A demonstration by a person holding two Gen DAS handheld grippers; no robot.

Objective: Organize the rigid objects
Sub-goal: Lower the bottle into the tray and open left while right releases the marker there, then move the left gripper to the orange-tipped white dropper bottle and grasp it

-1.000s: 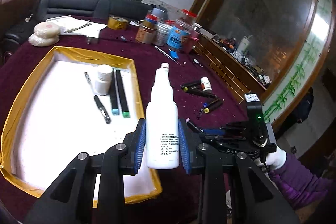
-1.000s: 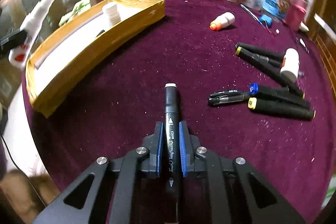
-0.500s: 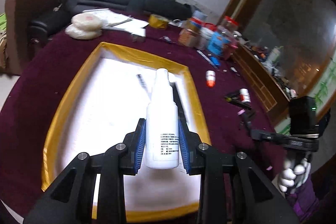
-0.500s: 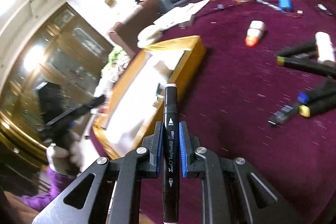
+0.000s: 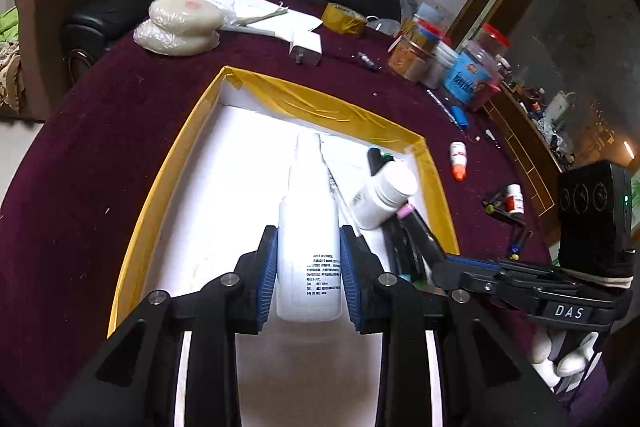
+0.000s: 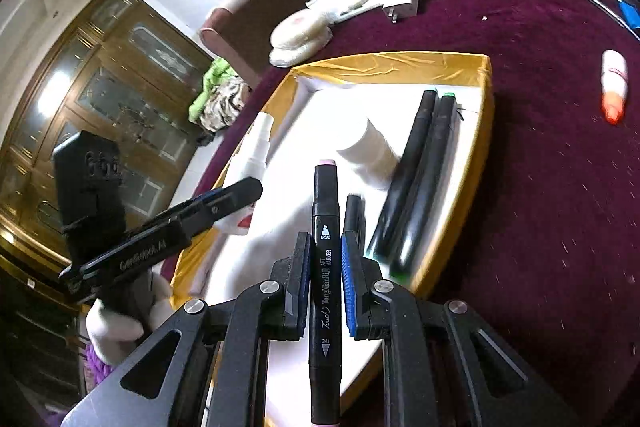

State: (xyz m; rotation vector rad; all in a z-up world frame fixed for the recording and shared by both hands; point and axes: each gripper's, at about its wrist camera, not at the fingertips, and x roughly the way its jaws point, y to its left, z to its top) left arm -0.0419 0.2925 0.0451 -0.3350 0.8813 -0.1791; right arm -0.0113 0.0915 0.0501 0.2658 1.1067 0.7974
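My left gripper (image 5: 307,273) is shut on a white plastic bottle (image 5: 308,227) and holds it over the white floor of the gold-rimmed tray (image 5: 332,105). My right gripper (image 6: 325,281) is shut on a black art marker (image 6: 326,267) with a pink tip, above the tray's near right part (image 6: 486,131). From the right of the left wrist view, the right gripper (image 5: 444,265) reaches in with its marker (image 5: 420,227). The left gripper (image 6: 244,195) and its bottle (image 6: 256,151) appear at the left of the right wrist view. In the tray lie a white jar (image 5: 384,195), two black markers (image 6: 416,179) and a pen.
On the maroon table (image 5: 100,155) right of the tray lie an orange-tipped tube (image 5: 458,159), a small white bottle with markers (image 5: 512,201), and a cluster of jars (image 5: 448,63) at the back. A tape roll (image 5: 344,19), a charger (image 5: 306,47) and wrapped discs (image 5: 180,27) lie behind the tray.
Both grippers have swung from the table's right part to over the tray, each keeping its load. The right gripper now reaches in beside the left one, above the white jar.
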